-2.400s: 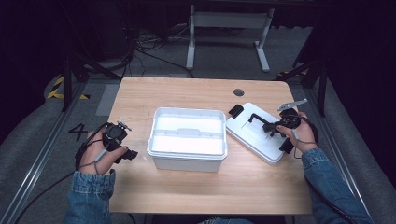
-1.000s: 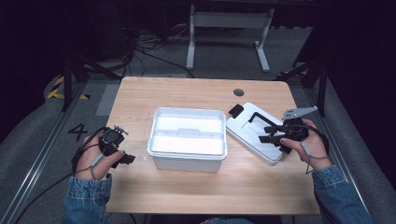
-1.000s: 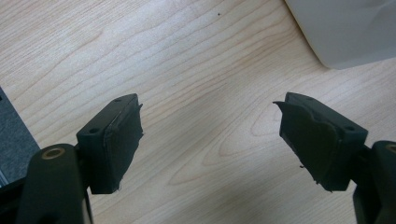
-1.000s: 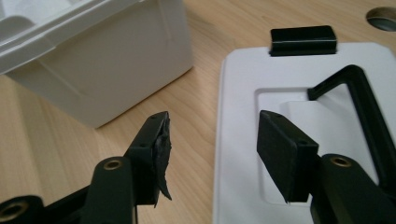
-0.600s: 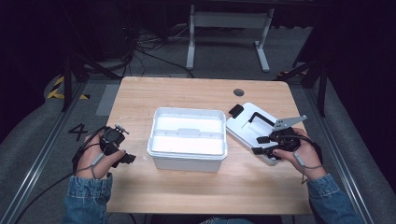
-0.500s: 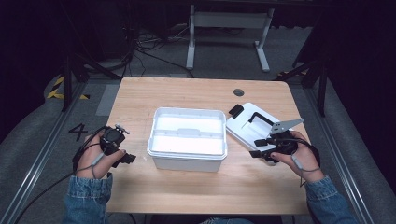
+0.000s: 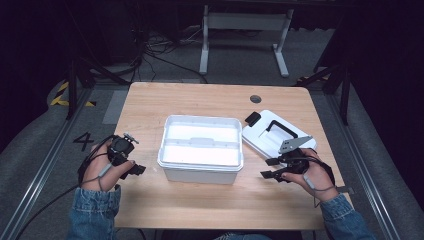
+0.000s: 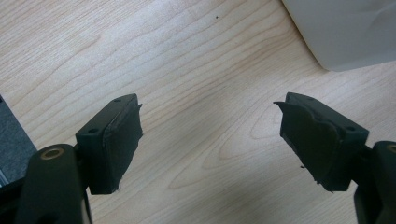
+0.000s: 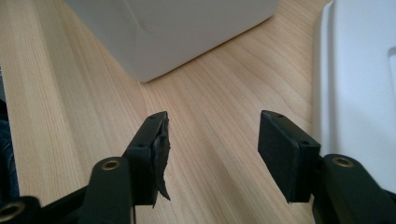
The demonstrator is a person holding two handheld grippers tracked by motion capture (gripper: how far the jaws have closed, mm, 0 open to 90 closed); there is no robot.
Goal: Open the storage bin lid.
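A: Room first? Dark all round, grey carpet floor [image 7: 45,165] left of the table, tangled black cables [image 7: 150,47] behind the table's far left corner.

B: And a pale metal stand [image 7: 245,30] on the floor beyond the table's far edge. Yellow-black hazard tape [image 7: 62,92] off the far left corner, a painted "4" [image 7: 82,141] on the floor at the left side.

A: The table [image 7: 200,100] itself: light wood, visible grain, a round cable hole [image 7: 255,98] near the far right.

B: White open box [image 7: 201,148] mid-table, two compartments inside. White lid [image 7: 272,136] with a black handle just right of the box, lying flat, slightly askew.

A: Grippers?

B: Left gripper [image 7: 131,167] left of the box, near the table's left edge, jaws spread wide, nothing between them but bare wood. Right gripper [image 7: 270,167] right of the box's near corner, at the lid's near edge, jaws parted, empty, pointing toward the box.
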